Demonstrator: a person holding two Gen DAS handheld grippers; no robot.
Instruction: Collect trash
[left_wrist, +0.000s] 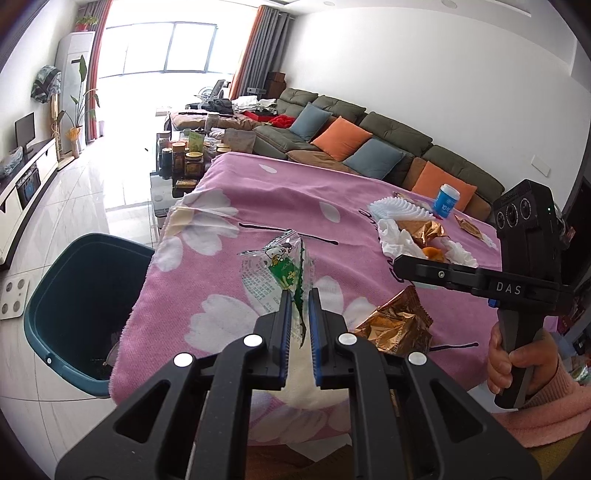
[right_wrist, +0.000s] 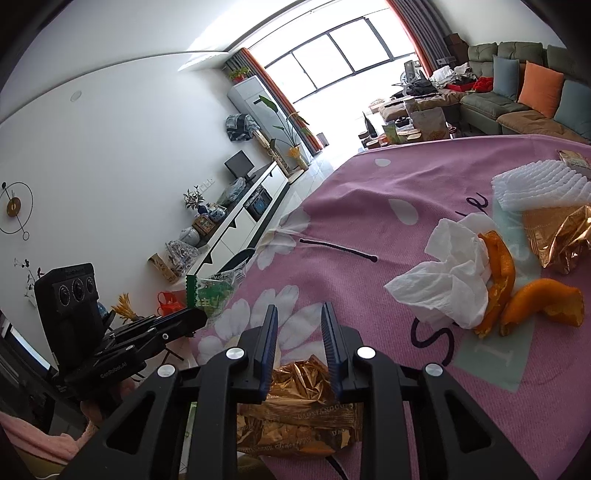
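The left gripper (left_wrist: 299, 295) has its fingers clamped on a clear-and-green wrapper (left_wrist: 280, 269), which stands up from the fingertips, its long axis running along the line of the fingers and away from them. It hangs in the air over the near left part of the table (left_wrist: 280, 192), free of the pink cloth. The bin (left_wrist: 74, 295) sits on the floor below and to the left of these fingers, past the table's edge, mouth open upward. That is the relation the coming move seems to turn on: the wrapper must travel left and down, off the table, until it is over the bin's mouth before the fingers let go.

The right gripper (right_wrist: 300, 315) has its fingers apart, holding nothing. A gold wrapper (right_wrist: 303, 406) lies on the table just under and behind the fingertips, between the two fingers' bases in the right wrist view, its long side lying across them. Ahead and to the right of these fingers lie a tissue (right_wrist: 447, 280) and orange peel (right_wrist: 543, 299), touching each other, with white foam netting (right_wrist: 535, 184) farther off. The right hand is the nearer one to all of this; the left is the nearer to the bin.
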